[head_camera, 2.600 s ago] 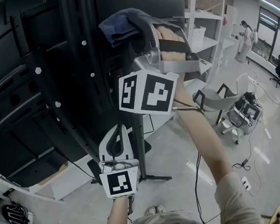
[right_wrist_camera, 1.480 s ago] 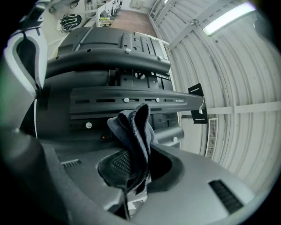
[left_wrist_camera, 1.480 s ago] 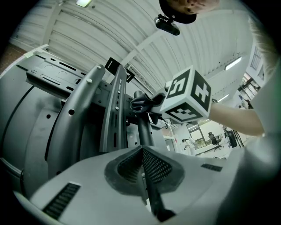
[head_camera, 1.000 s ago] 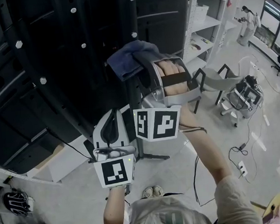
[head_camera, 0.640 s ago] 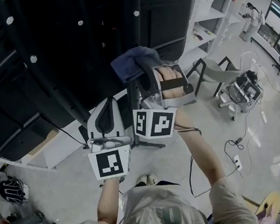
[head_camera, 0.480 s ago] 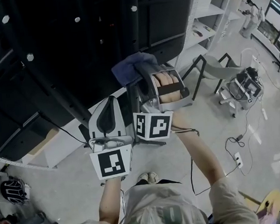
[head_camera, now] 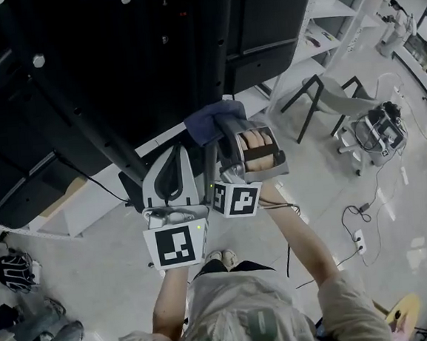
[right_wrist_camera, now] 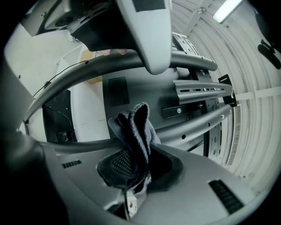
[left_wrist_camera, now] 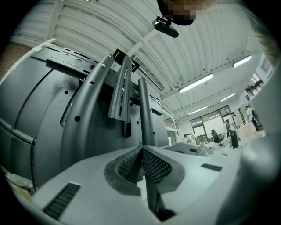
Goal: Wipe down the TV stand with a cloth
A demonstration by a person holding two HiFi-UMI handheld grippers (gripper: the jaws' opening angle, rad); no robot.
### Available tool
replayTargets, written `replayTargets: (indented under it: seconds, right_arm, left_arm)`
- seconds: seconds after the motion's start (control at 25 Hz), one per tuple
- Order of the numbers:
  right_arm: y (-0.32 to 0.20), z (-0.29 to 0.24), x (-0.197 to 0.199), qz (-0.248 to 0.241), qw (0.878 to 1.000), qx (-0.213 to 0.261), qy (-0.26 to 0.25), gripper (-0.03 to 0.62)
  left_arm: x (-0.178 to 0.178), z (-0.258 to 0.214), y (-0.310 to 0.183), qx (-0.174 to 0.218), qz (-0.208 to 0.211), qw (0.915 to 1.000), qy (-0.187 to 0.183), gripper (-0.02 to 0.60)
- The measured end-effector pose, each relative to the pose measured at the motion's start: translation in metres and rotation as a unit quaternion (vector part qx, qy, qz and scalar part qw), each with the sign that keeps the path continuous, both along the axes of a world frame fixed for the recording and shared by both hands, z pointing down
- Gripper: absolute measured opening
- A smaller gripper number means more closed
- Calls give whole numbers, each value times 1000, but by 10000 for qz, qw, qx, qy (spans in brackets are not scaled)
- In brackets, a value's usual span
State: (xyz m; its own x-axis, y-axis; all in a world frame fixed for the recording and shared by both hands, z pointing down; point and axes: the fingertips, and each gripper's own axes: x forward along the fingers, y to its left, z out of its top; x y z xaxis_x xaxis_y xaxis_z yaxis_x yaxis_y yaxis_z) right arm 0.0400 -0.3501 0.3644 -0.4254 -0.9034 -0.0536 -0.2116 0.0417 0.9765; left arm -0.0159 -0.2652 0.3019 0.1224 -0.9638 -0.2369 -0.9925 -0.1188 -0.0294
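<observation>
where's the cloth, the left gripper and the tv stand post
cloth (right_wrist_camera: 137,125), right gripper view, bunched fold above the tongs
left gripper (left_wrist_camera: 141,148), left gripper view, where its shut tongs meet
tv stand post (left_wrist_camera: 146,116), left gripper view, middle of the upright

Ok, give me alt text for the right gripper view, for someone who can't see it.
The right gripper is shut on a bunched dark cloth, held in front of the curved grey tubes of the TV stand. Behind them are the stand's slotted mounting rails and a ribbed ceiling with a strip light.
</observation>
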Motion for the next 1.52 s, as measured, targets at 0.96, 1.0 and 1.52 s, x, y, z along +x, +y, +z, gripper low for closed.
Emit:
replayTargets:
  seconds: [0.96, 1.0, 1.52]
  right_arm:
    - [6, 342, 8, -90, 9919, -1058, 699, 60]
    - [6, 353, 9, -86, 9914, -1092, 722, 60]
    - [17, 360, 14, -66, 9814, -1809, 642, 58]
  left_arm:
    - [-7, 227, -1, -785, -516, 9952, -261, 15]
    - [-6, 232, -2, -783, -517, 9952, -262, 15]
    - [-16, 192, -4, -680, -646, 9956, -84, 15]
